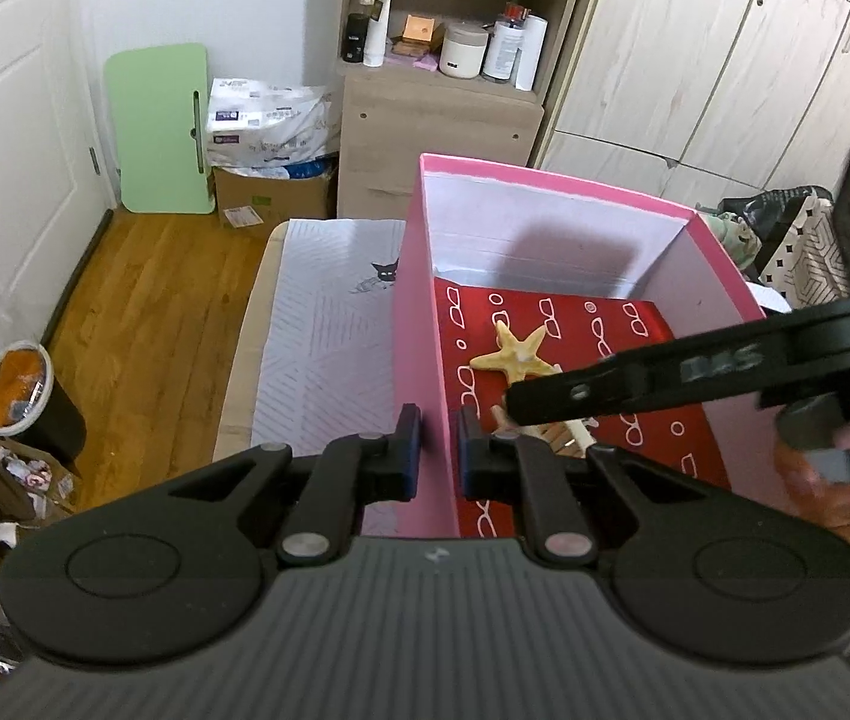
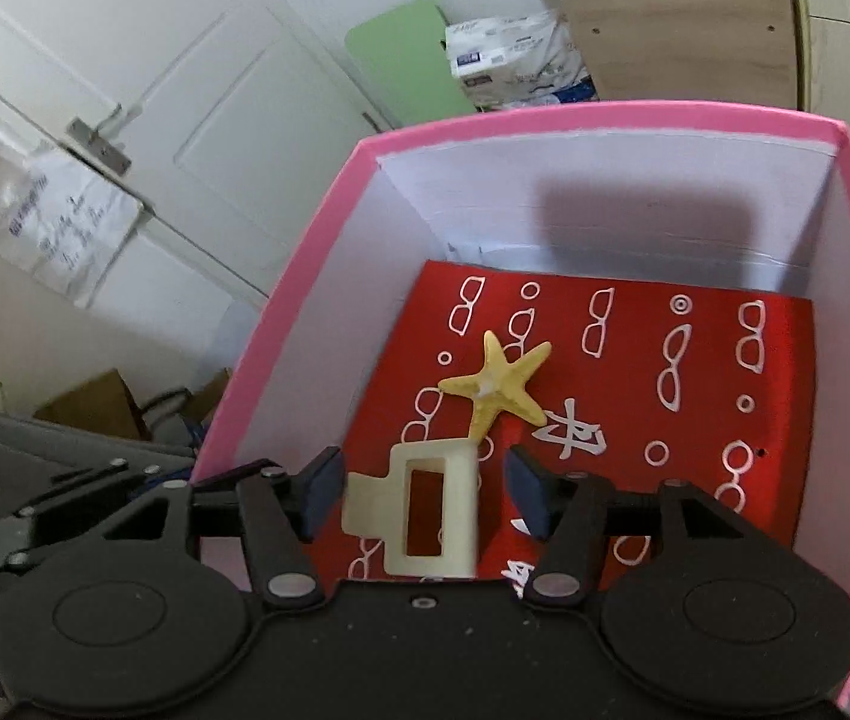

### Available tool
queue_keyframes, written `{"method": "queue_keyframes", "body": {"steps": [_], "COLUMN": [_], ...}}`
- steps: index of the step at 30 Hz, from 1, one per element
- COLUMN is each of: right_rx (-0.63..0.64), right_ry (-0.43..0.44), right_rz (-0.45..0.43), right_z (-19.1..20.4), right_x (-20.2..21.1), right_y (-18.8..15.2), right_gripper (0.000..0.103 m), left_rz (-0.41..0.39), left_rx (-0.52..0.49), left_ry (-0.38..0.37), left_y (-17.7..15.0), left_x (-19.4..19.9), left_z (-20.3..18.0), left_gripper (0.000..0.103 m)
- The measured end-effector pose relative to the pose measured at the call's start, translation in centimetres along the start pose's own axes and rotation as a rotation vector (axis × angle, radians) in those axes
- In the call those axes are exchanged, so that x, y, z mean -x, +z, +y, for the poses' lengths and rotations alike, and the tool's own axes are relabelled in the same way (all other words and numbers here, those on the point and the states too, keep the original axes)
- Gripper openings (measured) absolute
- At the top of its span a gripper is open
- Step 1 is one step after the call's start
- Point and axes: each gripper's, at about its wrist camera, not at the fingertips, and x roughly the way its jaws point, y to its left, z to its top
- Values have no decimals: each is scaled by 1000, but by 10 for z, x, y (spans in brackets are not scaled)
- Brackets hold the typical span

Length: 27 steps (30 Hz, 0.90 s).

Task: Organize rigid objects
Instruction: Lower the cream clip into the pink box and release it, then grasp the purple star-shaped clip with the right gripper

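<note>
While the left gripper clamps the near wall of the pink box, one pad outside and one inside, the box sits steady on the pale patterned bed cover. Over on the right wrist view, the right gripper hangs inside the box with its jaws spread, and a cream hair clip lies between them; the left pad is close by its edge, the right pad stands clear, so nothing is pinched. Just beyond the clip, a yellow starfish rests on the red card with white glasses drawings that covers the box floor, one arm reaching the clip's top edge. A hand grips the right tool's handle at the frame edge.
</note>
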Motion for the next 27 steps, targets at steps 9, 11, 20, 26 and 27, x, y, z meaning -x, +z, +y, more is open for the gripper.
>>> {"method": "queue_keyframes", "body": {"steps": [9, 11, 20, 26, 27], "right_rx": [25, 22, -47, -56, -39], "right_ry": [74, 80, -66, -230, -256], "right_rz": [-145, -160, -263, -238, -234], "right_z": [-10, -18, -82, -114, -114], "right_x": [80, 101, 181, 176, 171], "right_y": [-21, -26, -75, -113, -118], "right_gripper": [64, 64, 66, 67, 67], "left_rz": [-5, -2, 21, 27, 27], "left_rx": [6, -11, -44, -32, -31], "left_ry": [21, 30, 50, 59, 58], "left_y": [0, 1, 1, 2, 1], "left_x": [0, 1, -2, -3, -2], "left_z": [-2, -4, -8, -9, -9], "left_gripper": [9, 9, 8, 8, 8]}}
